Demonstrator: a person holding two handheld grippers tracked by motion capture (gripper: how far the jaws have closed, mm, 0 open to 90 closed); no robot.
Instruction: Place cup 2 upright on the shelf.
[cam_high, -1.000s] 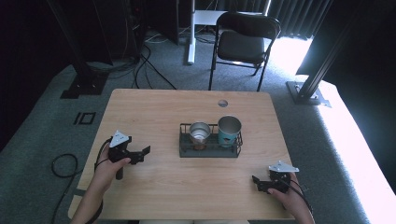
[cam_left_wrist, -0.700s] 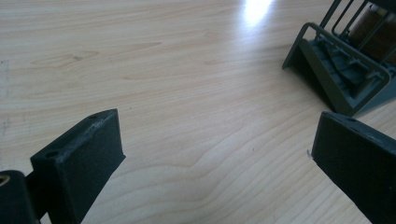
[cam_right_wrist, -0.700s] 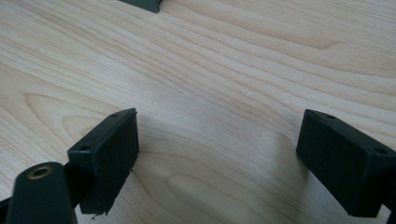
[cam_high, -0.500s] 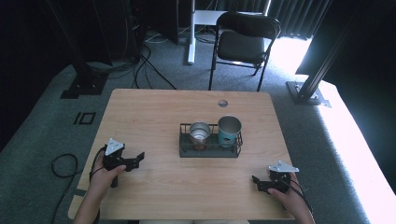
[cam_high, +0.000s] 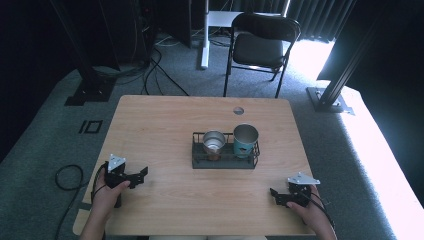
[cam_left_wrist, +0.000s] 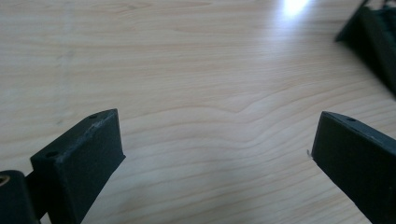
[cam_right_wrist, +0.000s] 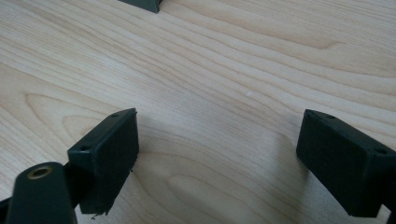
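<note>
I'm pulling the left gripper (cam_high: 141, 174) back toward me, both it and the right gripper (cam_high: 274, 193) spread wide, empty, well short of the 2 cans (cam_high: 214, 142) in the rack (cam_high: 225, 162)

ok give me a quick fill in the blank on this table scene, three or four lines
1. The wire rack at the table's middle holds ____ metal cups.
2. The teal cup stands to the ____ of the shorter cup in the high view.
3. The left gripper has its jaws ____, with bare wood between them.
4. Beyond the table stands a black folding ____.

Missing words: two; right; open; chair
</note>
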